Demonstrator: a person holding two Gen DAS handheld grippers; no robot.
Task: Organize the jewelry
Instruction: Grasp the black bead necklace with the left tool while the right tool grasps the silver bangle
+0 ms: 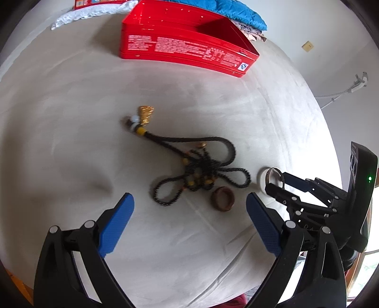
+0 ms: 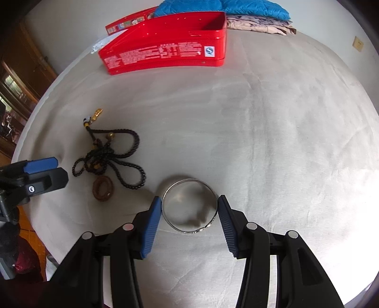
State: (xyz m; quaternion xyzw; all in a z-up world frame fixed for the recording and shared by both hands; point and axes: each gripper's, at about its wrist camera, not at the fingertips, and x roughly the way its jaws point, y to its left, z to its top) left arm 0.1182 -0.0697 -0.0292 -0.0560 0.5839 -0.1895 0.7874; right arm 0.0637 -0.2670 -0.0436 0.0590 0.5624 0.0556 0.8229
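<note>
On the pale cloth surface lies a silver bangle. My right gripper is shut on it, a blue pad pressing each side. The left wrist view shows that same bangle at the right gripper's tips. A tangled black bead necklace with a gold charm lies in the middle, and a brown wooden ring sits just beside it. Above both hovers my left gripper, open and holding nothing. An open red tin stands at the back.
A blue quilt and folded patterned cloth lie behind the tin. The tin's lid leans at its back left. White lace cloth lies at the far left. Dark wooden furniture stands beyond the surface's left edge.
</note>
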